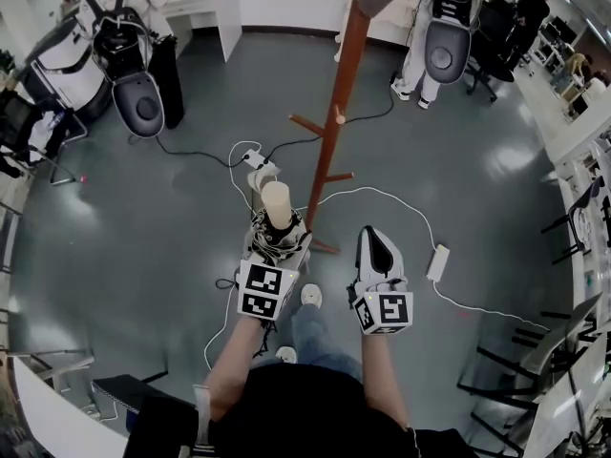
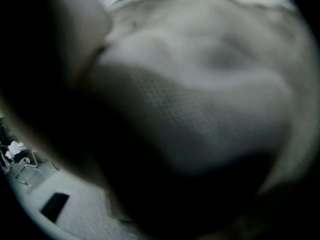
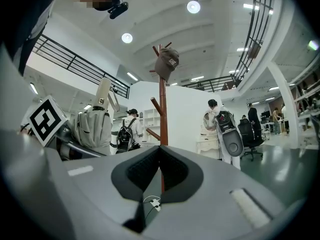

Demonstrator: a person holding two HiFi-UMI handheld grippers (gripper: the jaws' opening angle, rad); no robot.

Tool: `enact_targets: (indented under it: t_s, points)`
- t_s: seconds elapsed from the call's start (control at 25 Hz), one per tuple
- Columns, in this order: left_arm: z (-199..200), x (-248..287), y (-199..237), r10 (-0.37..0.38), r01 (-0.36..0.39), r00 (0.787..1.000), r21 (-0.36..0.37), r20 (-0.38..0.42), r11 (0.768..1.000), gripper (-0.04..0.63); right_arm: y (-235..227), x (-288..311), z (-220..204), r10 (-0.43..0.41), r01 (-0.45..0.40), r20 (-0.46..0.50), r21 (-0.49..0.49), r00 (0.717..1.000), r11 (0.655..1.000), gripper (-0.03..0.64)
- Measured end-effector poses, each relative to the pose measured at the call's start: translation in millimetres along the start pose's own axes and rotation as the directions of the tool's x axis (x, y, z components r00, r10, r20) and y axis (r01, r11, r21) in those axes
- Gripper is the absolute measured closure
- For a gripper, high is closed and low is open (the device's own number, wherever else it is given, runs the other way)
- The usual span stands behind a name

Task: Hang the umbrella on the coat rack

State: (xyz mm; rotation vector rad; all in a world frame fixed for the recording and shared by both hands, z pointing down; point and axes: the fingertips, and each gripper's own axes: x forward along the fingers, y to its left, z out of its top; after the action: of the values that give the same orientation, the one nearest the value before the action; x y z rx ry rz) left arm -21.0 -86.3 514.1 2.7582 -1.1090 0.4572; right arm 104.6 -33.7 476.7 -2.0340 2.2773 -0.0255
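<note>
A folded grey umbrella with a cream handle stands upright in my left gripper, which is shut on it. From the right gripper view the same umbrella shows at the left, beside the left gripper's marker cube. The umbrella's grey cloth fills the left gripper view as a blur and hides the jaws. My right gripper is level beside it, shut and holding nothing, its tips meeting. The brown coat rack stands just ahead, with a cap on top and bare pegs lower down.
White cables and power strips lie on the grey floor around the rack's base. People with backpacks stand behind it. Office chairs and desks line the right side, and more gear sits at the far left.
</note>
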Motion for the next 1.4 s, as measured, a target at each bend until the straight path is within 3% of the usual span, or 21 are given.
enact_targets:
  t_s: [0.68, 1.12, 1.4]
  points:
    - [45, 108, 15, -0.063, 0.062, 0.998, 0.080, 0.010, 0.995, 0.296, -71, 146, 27, 0.107, -0.107, 0.034, 0.005, 0.994, 0.994, 0.611]
    - [38, 101, 5, -0.130, 0.135, 0.990, 0.128, -0.046, 0.983, 0.296, -74, 184, 24, 0.114, -0.114, 0.020, 0.012, 0.993, 0.993, 0.611]
    - [38, 93, -20, -0.211, 0.219, 0.975, 0.186, -0.062, 0.958, 0.296, -66, 182, 28, 0.100, -0.101, 0.028, 0.025, 0.995, 0.995, 0.611]
